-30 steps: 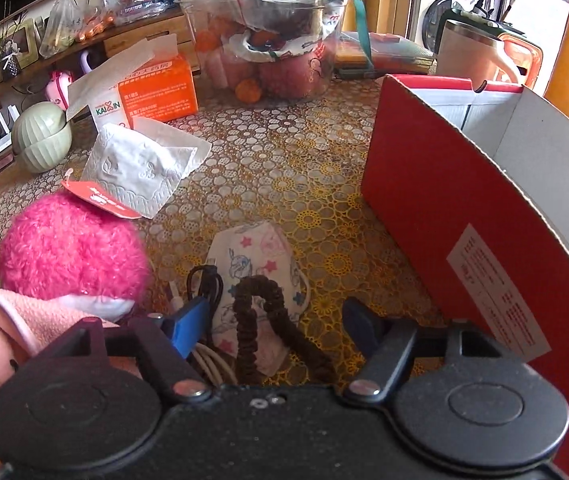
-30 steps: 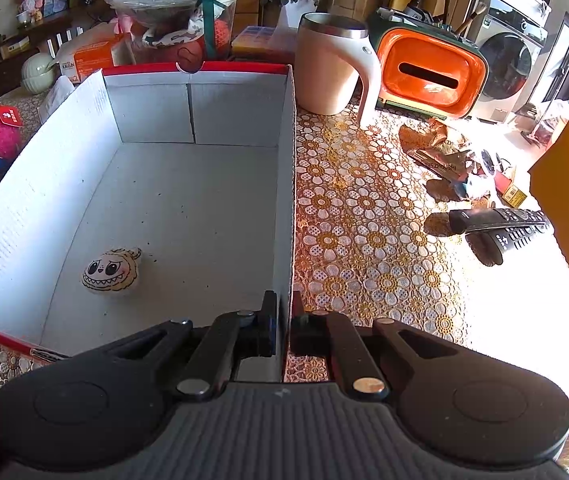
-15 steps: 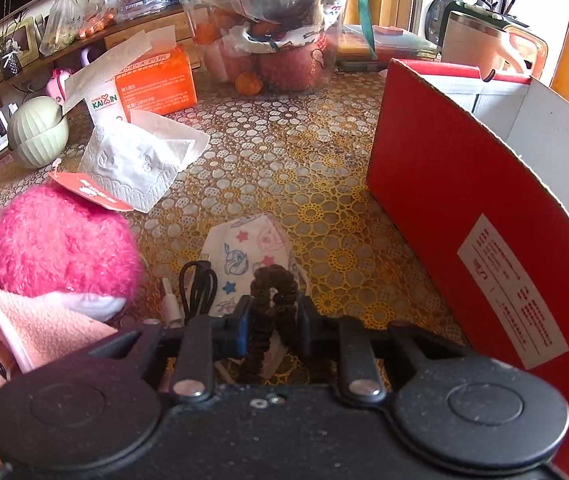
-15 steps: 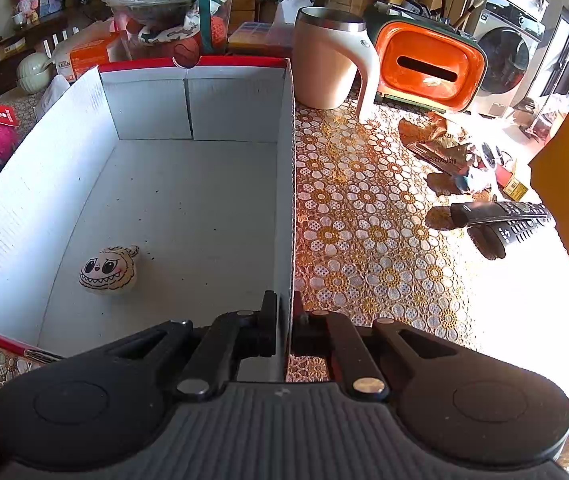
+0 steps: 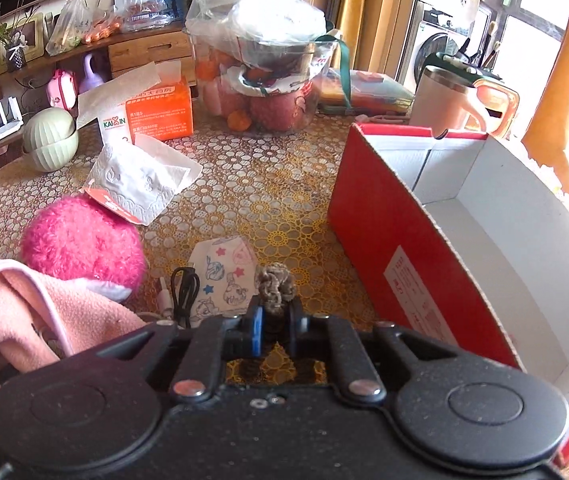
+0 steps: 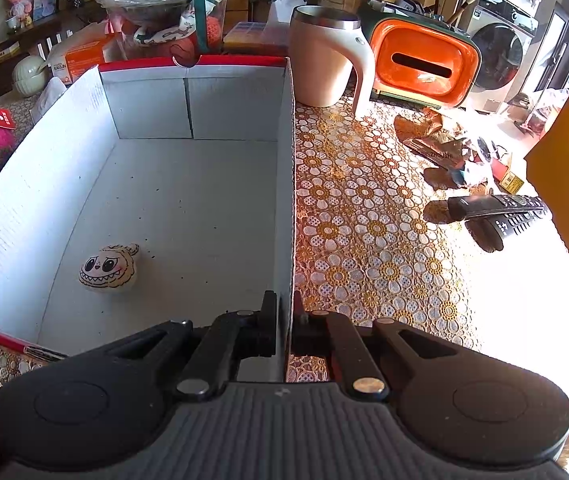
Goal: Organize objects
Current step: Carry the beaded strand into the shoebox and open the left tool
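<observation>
My left gripper [image 5: 275,318] is closing its jaws on a brown hair scrunchie [image 5: 275,282], which bunches up between the pads, lifted just above a child's patterned face mask [image 5: 224,276] on the table. To its right stands the red cardboard box [image 5: 384,216], white inside. My right gripper [image 6: 284,312] is shut on the box's right wall [image 6: 286,200] near its front corner. A small plush toy with a toothy face [image 6: 108,268] lies on the box floor at the front left.
Left of the mask lie a black cable [image 5: 184,288], a pink fluffy ball [image 5: 80,240] and a pink cloth [image 5: 12,312]. Tissues [image 5: 140,184] and a tissue box [image 5: 156,112] sit behind. Right of the box: a mug [image 6: 324,64], an orange container [image 6: 424,60], remotes [image 6: 496,208].
The left jaws went from wide open around the scrunchie to pinching it, then rose with it off the mask. The right gripper kept still on the box wall.
</observation>
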The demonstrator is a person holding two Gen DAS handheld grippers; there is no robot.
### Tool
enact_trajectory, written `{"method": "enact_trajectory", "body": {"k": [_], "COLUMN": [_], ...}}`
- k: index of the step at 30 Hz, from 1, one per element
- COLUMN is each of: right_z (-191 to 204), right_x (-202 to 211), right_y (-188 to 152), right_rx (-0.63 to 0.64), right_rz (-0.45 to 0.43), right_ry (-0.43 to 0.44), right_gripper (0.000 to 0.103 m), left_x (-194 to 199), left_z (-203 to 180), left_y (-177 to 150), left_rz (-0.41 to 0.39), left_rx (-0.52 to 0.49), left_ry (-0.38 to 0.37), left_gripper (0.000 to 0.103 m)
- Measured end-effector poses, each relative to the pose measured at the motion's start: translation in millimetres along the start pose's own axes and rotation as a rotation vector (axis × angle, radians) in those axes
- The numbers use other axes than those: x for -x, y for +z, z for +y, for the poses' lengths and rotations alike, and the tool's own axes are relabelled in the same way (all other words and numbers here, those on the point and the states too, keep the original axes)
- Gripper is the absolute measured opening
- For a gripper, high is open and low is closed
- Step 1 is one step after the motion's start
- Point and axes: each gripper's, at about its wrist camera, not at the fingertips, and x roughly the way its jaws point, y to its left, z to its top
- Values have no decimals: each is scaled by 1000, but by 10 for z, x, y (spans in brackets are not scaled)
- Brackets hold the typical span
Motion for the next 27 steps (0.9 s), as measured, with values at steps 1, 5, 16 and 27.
{"method": "enact_trajectory", "body": {"k": [1, 5, 16, 27], "right_z": [7, 33, 35, 27], "right_x": [6, 21, 26, 73], "right_y": [-3, -12, -24, -49], "right_rx": [1, 1, -11, -19], "right_rz": [-1, -3, -8, -15], "right_ry": [-2, -5, -4, 11], "right_gripper": [6, 6, 6, 6], "left_x": [65, 345, 1019, 862], "left_z": [-11, -97, -601, -1224], "left_y": [5, 11, 116, 220], "left_rz": [-5, -28, -89, -61], "left_rx": [3, 6, -101, -200], "left_ry": [-11, -56, -190, -264], "left_gripper": [10, 10, 10, 10]}}
